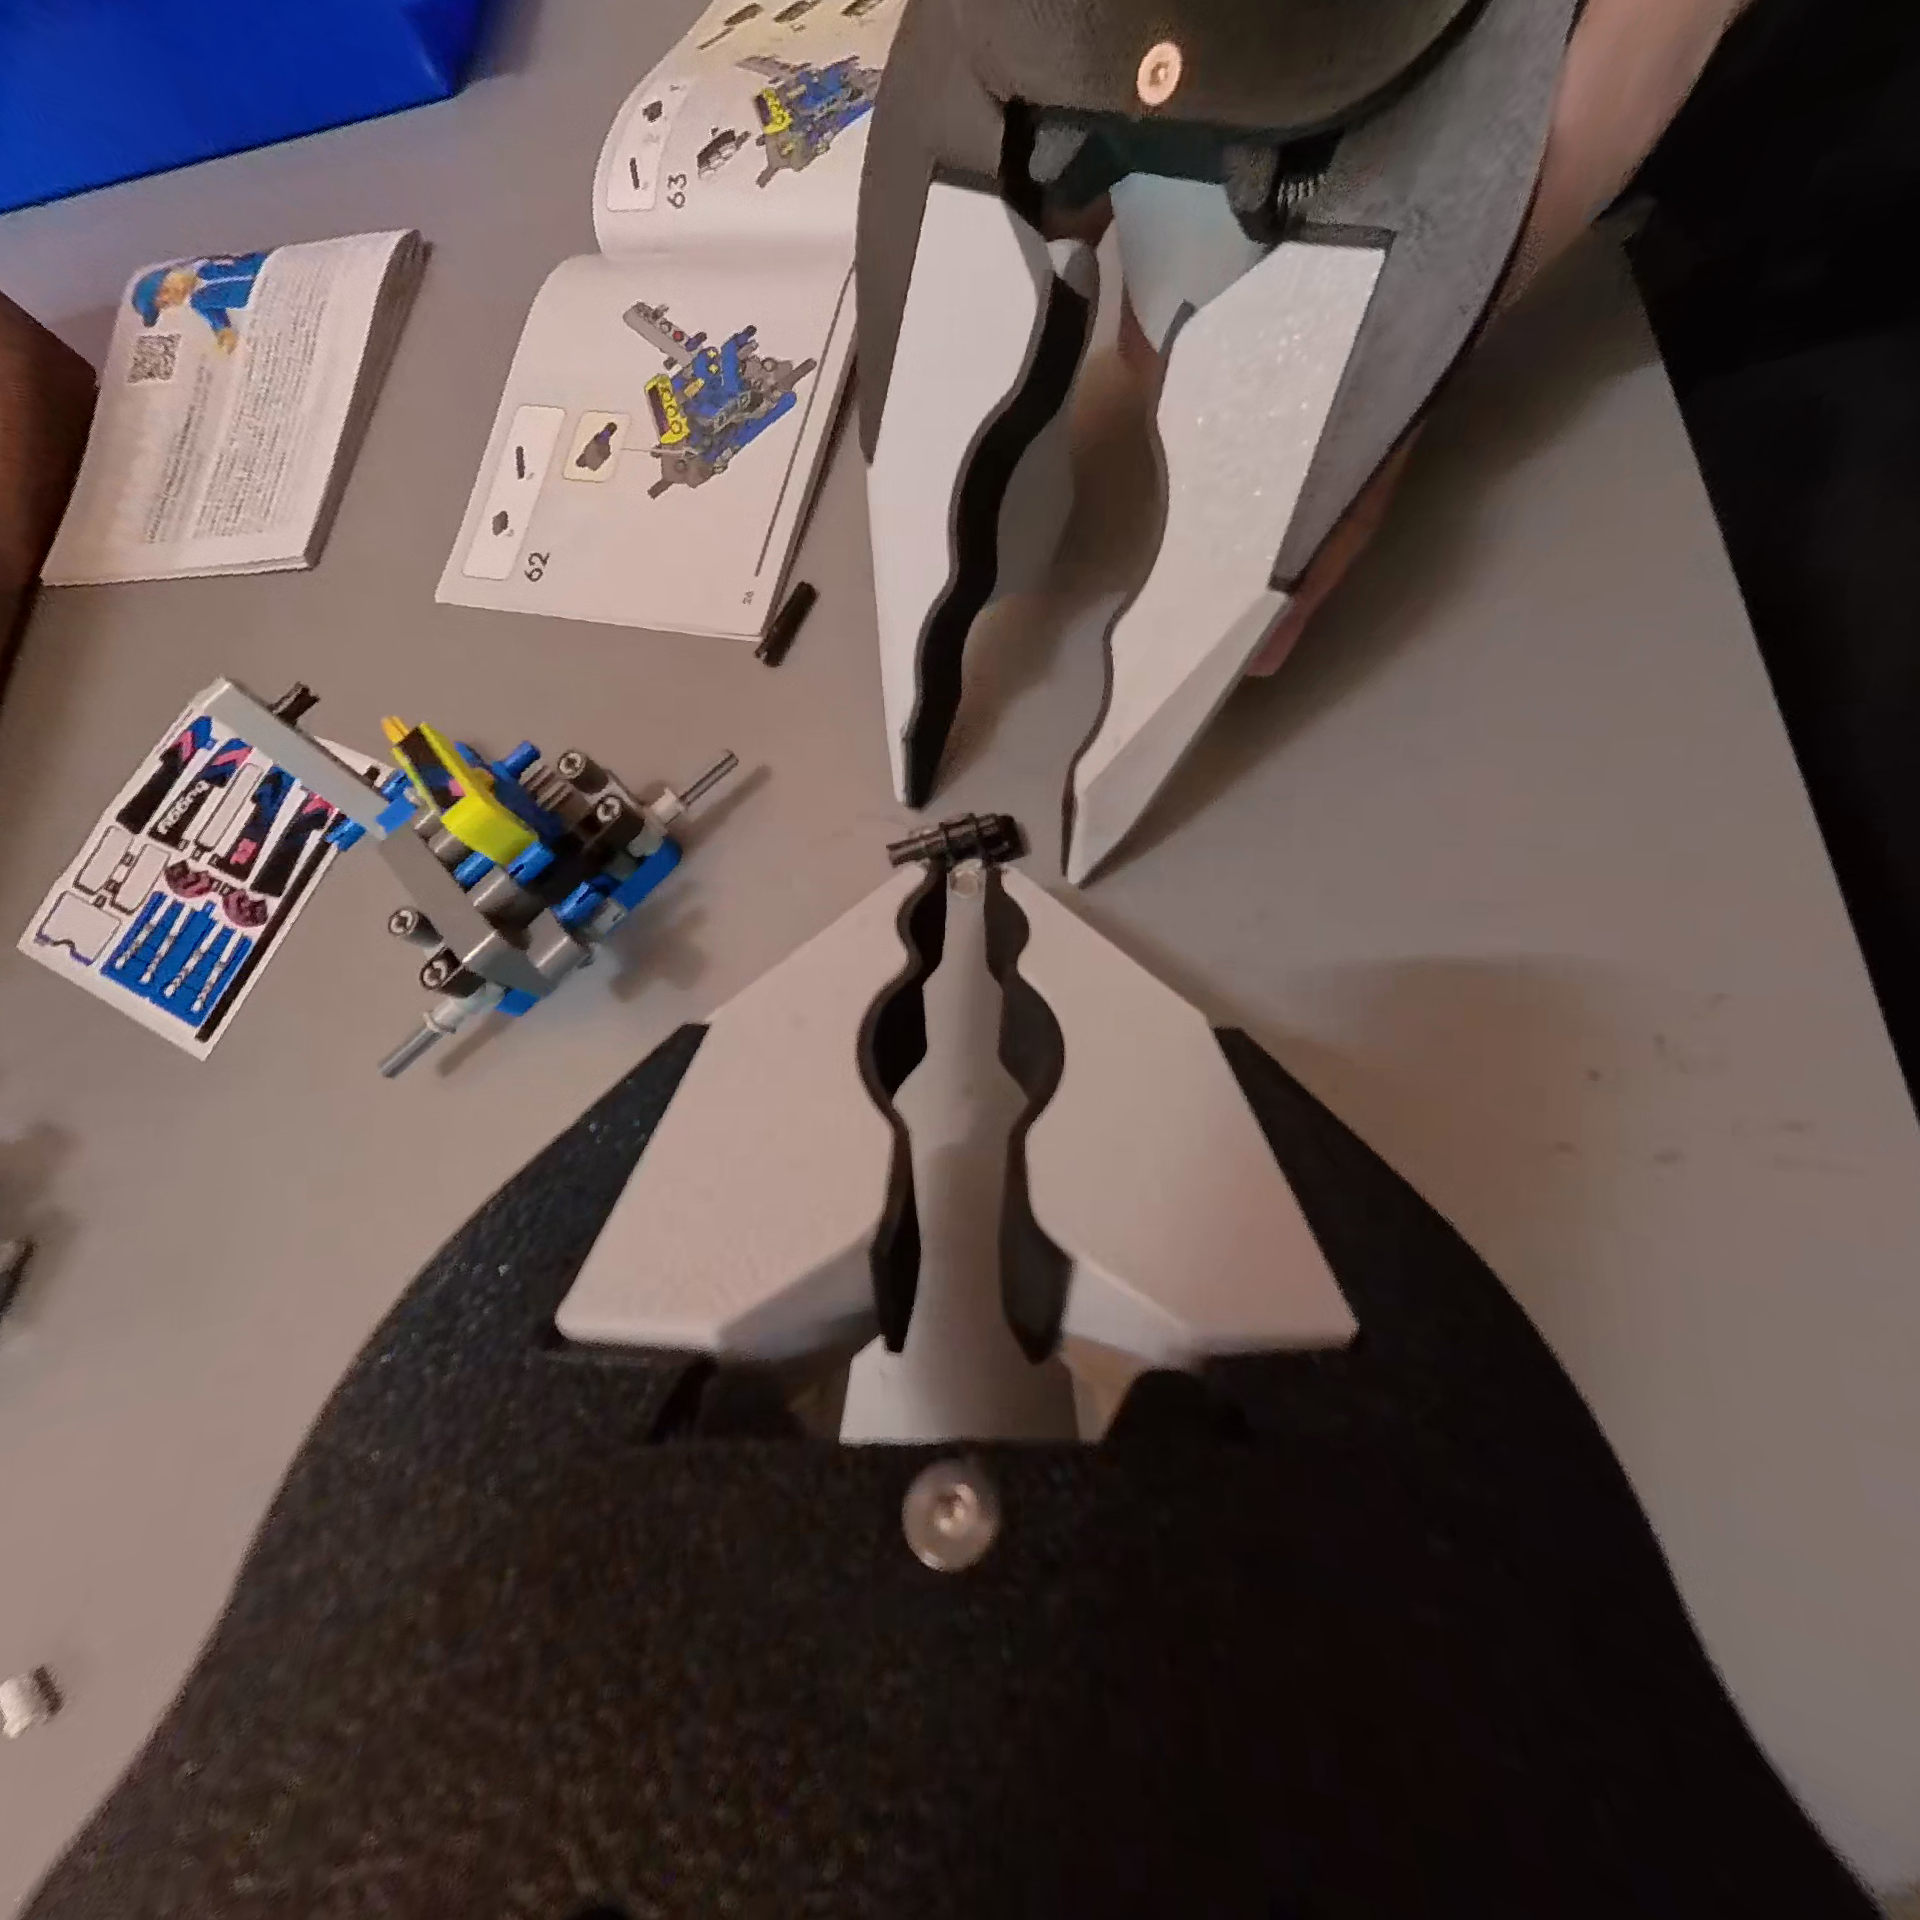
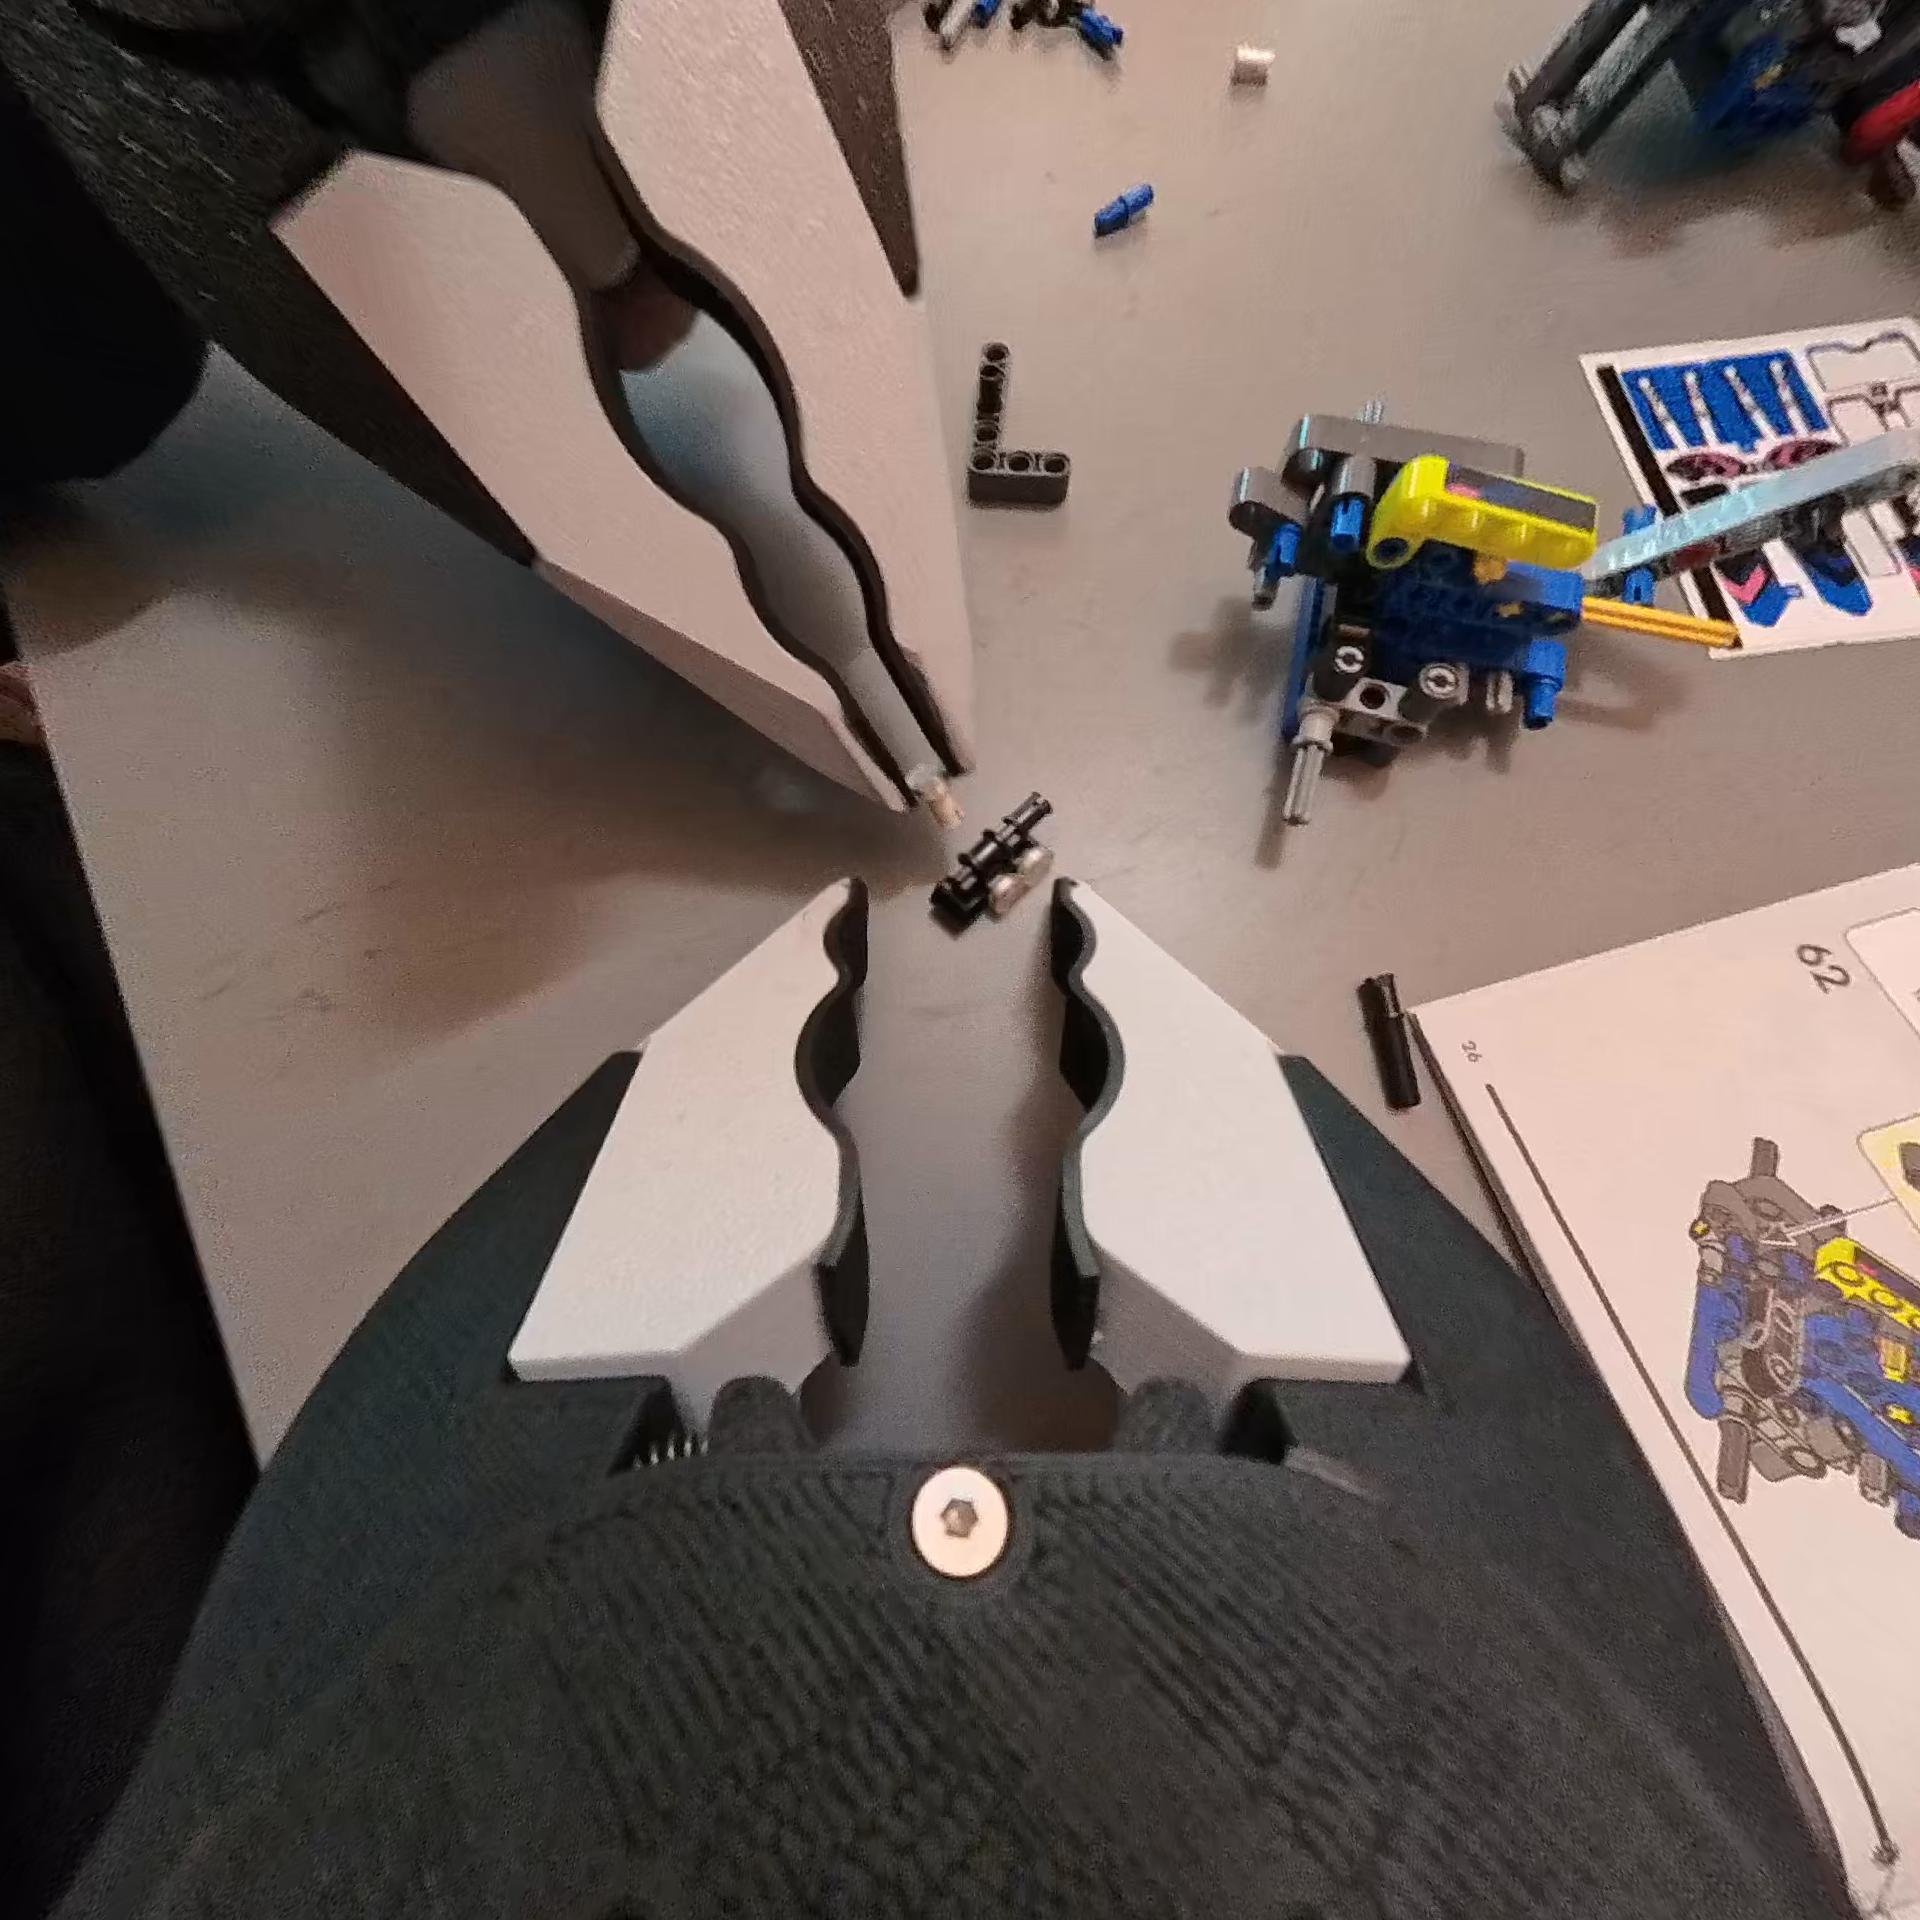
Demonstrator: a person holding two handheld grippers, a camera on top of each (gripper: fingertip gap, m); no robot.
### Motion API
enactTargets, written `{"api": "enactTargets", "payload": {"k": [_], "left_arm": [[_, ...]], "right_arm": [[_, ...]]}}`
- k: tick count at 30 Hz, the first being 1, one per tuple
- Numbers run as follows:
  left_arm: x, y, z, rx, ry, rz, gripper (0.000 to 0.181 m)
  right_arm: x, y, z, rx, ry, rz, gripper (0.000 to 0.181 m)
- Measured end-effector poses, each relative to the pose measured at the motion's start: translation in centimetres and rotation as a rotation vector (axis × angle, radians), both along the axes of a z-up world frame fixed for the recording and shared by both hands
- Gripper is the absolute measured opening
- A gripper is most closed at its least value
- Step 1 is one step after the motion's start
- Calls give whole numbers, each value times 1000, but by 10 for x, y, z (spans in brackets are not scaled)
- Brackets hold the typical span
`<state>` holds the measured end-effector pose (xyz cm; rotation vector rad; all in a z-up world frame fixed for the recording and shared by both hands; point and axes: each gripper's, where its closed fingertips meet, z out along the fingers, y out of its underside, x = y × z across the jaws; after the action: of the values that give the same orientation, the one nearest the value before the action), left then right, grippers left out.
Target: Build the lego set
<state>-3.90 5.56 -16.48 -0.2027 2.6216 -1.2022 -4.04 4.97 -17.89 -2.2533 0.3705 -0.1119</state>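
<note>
A small black pin piece [image 2: 987, 857] with pale round ends lies on the grey table [image 2: 520, 935], just ahead of my right gripper [image 2: 956, 894], which is open with its tips either side of it. In the left wrist view the piece [image 1: 951, 836] lies just past my left gripper [image 1: 956, 883]. The left gripper is shut on a tiny pale peg [image 2: 932, 795], whose tip pokes out close to the black piece. The right gripper [image 1: 997, 836] comes in from above there. The half-built blue, grey and yellow model [image 1: 509, 862] [image 2: 1423, 592] stands off to the side.
The open instruction booklet [image 1: 665, 436] [image 2: 1714, 1299] has a black pin [image 1: 787, 621] [image 2: 1390, 1039] at its edge. A sticker sheet [image 1: 166, 873] [image 2: 1766, 488] lies under the model's long grey beam. A black L-beam [image 2: 1003, 447], a blue pin [image 2: 1122, 208], a second booklet [image 1: 239, 405] and another model [image 2: 1714, 73] lie around. Left and right tips are no more than a few centimetres apart.
</note>
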Motion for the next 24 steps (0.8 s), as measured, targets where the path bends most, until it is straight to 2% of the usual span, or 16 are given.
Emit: {"api": "enactTargets", "payload": {"k": [5,8,14,17,20,24], "left_arm": [[5,-7,17,-78,-53,9,4],[13,-7,3,33,-73,16,4],[2,3,-13,94,-45,5,4],[-1,7,-6,64,-59,32,4],[-4,7,4,0,-50,52,4],[-8,6,3,-28,-17,76,4]], "right_arm": [[5,0,-1,-2,-30,20,32],[5,3,-2,-25,-106,52,31],[9,0,-1,-41,-169,36,30],[6,0,-1,-43,-190,82,30],[-2,-1,2,-26,-113,130,39],[-8,9,21,89,-167,214,31]]}}
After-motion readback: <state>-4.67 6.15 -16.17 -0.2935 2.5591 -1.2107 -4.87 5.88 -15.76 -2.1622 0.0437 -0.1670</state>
